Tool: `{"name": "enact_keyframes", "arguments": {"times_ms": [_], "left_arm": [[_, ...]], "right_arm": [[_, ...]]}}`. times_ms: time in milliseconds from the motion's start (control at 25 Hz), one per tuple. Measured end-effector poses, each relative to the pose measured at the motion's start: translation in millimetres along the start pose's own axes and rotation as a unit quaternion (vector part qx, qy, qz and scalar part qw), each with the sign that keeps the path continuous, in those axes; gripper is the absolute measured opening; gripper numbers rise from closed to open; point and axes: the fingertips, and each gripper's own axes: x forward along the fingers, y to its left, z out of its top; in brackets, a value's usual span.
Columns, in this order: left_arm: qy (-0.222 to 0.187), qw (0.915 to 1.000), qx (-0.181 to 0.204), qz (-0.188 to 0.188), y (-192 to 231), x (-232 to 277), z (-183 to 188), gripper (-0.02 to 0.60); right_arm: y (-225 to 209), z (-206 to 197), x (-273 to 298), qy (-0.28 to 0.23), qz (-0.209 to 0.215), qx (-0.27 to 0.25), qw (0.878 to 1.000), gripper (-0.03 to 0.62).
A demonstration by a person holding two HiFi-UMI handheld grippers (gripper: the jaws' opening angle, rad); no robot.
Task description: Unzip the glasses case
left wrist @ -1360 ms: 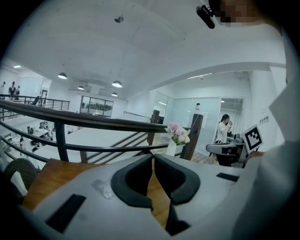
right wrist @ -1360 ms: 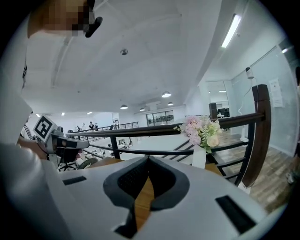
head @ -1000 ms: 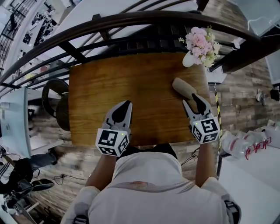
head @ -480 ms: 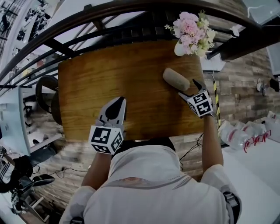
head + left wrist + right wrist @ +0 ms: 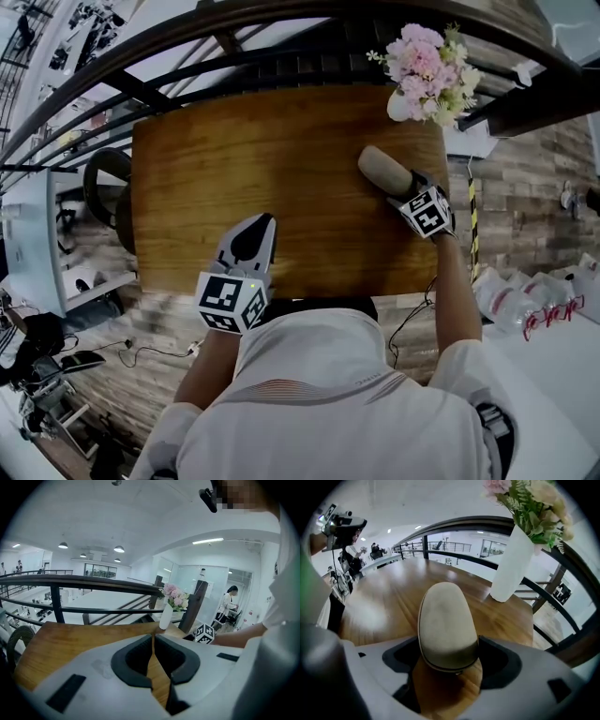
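Note:
A beige oval glasses case point(image 5: 382, 171) lies on the wooden table point(image 5: 234, 159) at its right side, close to the flower vase. My right gripper point(image 5: 403, 187) points steeply down over the case's near end. In the right gripper view the case point(image 5: 445, 620) sits between the wide-set jaws of that gripper point(image 5: 449, 644), which are closing; each side of the case is close to a fingertip and I see no firm press. My left gripper point(image 5: 267, 223) hovers over the table's near-left part, shut and empty; its fingertips point(image 5: 152, 641) meet.
A white vase of pink flowers point(image 5: 427, 66) stands at the table's far right corner, just beyond the case point(image 5: 511, 564). A dark curved railing point(image 5: 281, 42) runs along the table's far edge. A stool point(image 5: 108, 192) stands left of the table.
My right gripper has dropped down and forward onto the case's near end, with its jaws spread around it. The left gripper has shifted only slightly and stayed shut.

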Motion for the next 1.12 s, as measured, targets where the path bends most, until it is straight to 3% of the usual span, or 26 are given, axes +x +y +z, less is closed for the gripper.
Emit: {"name": "enact_keyframes", "arguments": {"times_ms": [120,240,280,360,440,520,800,1000,1120], "left_arm": [[-0.004,1.0,-0.003,-0.003,0,-1,1,0.028],[-0.011,0.9999,-0.003,-0.012,-1,-3,4,0.028],[-0.014,0.9998,-0.004,-0.016,-1,-4,5,0.028],[-0.019,0.9995,-0.007,-0.025,-4,-6,8,0.028],[-0.026,0.999,-0.008,-0.035,-5,-8,13,0.028],[-0.033,0.9986,-0.007,-0.042,-5,-13,18,0.028],[-0.071,0.9951,-0.012,-0.069,-1,-39,35,0.028],[-0.129,0.9843,-0.023,-0.119,-2,-66,63,0.028],[-0.155,0.9711,-0.018,-0.181,-14,-81,79,0.028]], "right_arm": [[4,14,-13,-0.046,0.019,0.073,0.996,0.423],[11,32,-34,-0.111,0.052,0.193,0.973,0.414],[15,38,-40,-0.138,0.074,0.246,0.957,0.411],[26,51,-54,-0.19,0.12,0.347,0.911,0.41],[40,63,-67,-0.225,0.151,0.405,0.873,0.41],[55,77,-81,-0.252,0.168,0.425,0.853,0.41],[109,140,-154,-0.331,0.221,0.411,0.82,0.411],[145,193,-227,-0.411,0.305,0.398,0.761,0.411],[156,214,-259,-0.439,0.348,0.389,0.731,0.411]]}}
